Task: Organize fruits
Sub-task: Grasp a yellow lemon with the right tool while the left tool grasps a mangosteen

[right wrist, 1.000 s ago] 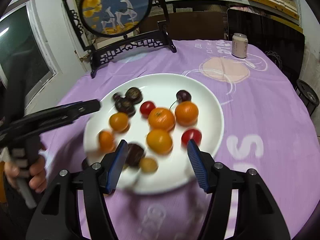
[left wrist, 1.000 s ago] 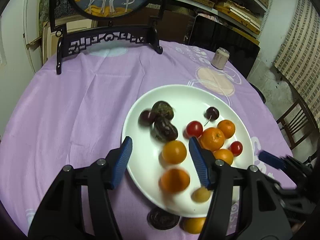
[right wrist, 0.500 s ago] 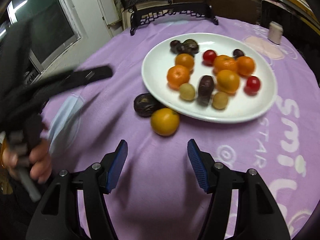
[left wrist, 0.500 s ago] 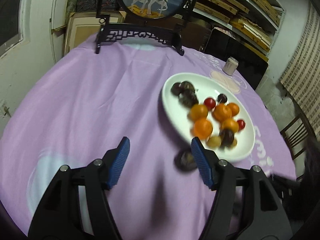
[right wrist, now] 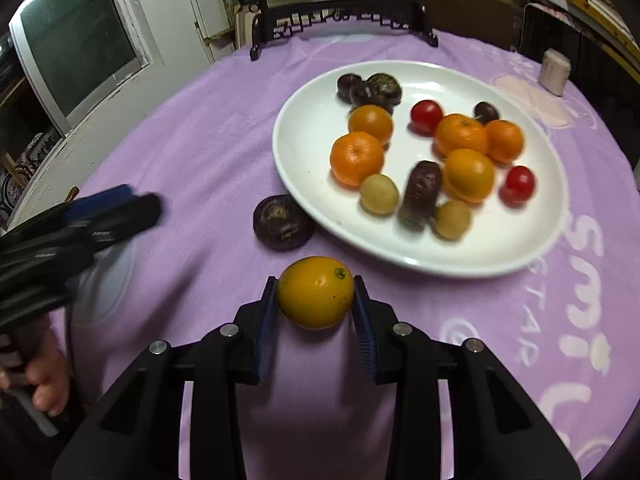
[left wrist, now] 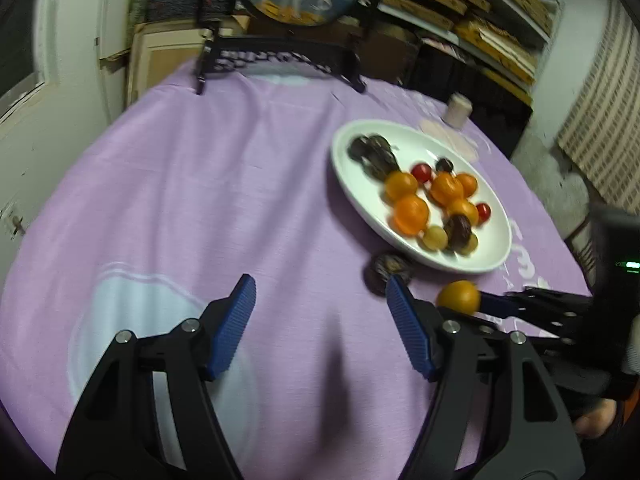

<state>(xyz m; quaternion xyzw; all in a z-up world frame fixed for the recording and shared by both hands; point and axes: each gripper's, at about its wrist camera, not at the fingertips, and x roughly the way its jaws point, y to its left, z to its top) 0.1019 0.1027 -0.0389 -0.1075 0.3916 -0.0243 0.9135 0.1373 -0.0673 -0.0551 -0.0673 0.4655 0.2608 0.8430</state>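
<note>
Between your right gripper (right wrist: 315,300)'s blue pads (right wrist: 267,320) sits a yellow-orange fruit (right wrist: 315,291). Ahead lies a dark brown fruit (right wrist: 282,222) on lilac cloth (right wrist: 200,128) with white lettering, beside the white plate (right wrist: 312,184).

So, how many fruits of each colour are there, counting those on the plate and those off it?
Orange: 6
Dark: 6
Red: 2
Pale yellow: 2
Total: 16

The purple cloth (right wrist: 208,128) on the desk carries pale printed lettering to the right of the right-hand fingers (right wrist: 364,320): large letters reading "smi" above smaller "STAR". Further printing near the cloth's far edge is too blurred to read.
</note>
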